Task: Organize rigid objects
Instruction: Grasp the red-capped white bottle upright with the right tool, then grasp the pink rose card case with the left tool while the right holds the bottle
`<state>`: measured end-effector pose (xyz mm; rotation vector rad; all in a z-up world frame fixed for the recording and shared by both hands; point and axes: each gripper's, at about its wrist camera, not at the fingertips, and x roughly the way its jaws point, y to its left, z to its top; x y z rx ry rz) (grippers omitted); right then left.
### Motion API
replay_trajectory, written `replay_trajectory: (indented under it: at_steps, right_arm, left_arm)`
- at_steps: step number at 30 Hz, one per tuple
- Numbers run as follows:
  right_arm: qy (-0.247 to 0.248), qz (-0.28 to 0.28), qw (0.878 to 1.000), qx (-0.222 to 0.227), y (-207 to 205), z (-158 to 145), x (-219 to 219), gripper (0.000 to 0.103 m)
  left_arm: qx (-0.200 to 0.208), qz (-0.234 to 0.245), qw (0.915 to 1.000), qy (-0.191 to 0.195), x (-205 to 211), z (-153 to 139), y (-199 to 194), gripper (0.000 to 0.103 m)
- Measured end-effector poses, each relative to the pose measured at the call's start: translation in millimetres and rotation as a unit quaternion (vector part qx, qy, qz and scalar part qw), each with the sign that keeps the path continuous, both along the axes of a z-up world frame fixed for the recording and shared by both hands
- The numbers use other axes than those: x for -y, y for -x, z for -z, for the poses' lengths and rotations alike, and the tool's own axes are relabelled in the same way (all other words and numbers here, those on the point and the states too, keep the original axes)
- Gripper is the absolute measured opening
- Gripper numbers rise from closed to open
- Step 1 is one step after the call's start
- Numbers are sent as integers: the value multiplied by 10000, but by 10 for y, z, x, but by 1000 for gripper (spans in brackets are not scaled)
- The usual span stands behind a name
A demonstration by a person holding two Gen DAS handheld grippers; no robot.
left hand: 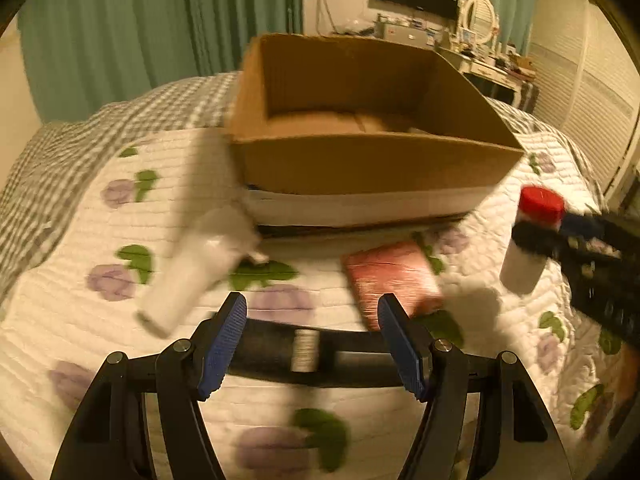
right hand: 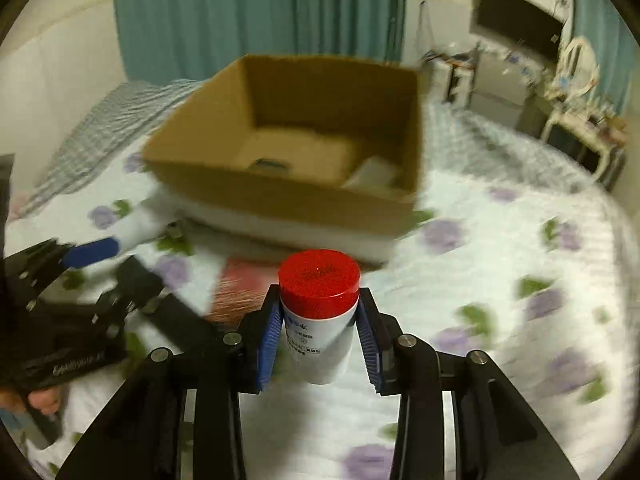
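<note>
My right gripper is shut on a white bottle with a red cap and holds it upright above the bed; it also shows at the right of the left wrist view. An open cardboard box stands on a white slab just beyond, with small items inside. My left gripper is open and empty over the bedspread. A white cylinder lies to its left, a red packet just ahead to the right, and a black bar with a white band lies between its fingers.
The bed has a white quilt with purple flowers and a grey checked blanket at the far left. Green curtains, a wall TV and a cluttered dresser stand behind the bed.
</note>
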<state>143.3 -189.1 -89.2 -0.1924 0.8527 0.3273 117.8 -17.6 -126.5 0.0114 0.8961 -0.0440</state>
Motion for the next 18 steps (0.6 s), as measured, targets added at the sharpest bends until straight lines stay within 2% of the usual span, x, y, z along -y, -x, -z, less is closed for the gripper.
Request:
replay_trajectory:
  at_steps: [2,7,9,11,14,16,18]
  right_arm:
    - [188,74,9998,-37,-73,-12,78,36]
    - [26,227,9987,-458,-216,250,211,36]
    - [8,236,9986,-467,-233,291,201,36]
    - [-21,238,9987,-458,-241,284,228,36]
    - [-92,249,9985,-488,-250,309,243,36]
    - [-118,257,9984,-495,-249,311,250,36]
    - [-100,257,9984,-494,-256,332,233,36]
  left_arm:
    - [-81,69,9999,44,133,46,-55,71]
    - [-389,245,9989,106,462,249,-244,71]
    - [-536,256,9981,168,528,346,-326,71]
    - [-706,131,9973,171,575,447,-437,73]
    - [-735,-90,9965,394,547,521,-571,78]
    - [-771,-145,9964,309,573,574,-645,79]
    - [-703,-171,9974,57,654,585,-673,80]
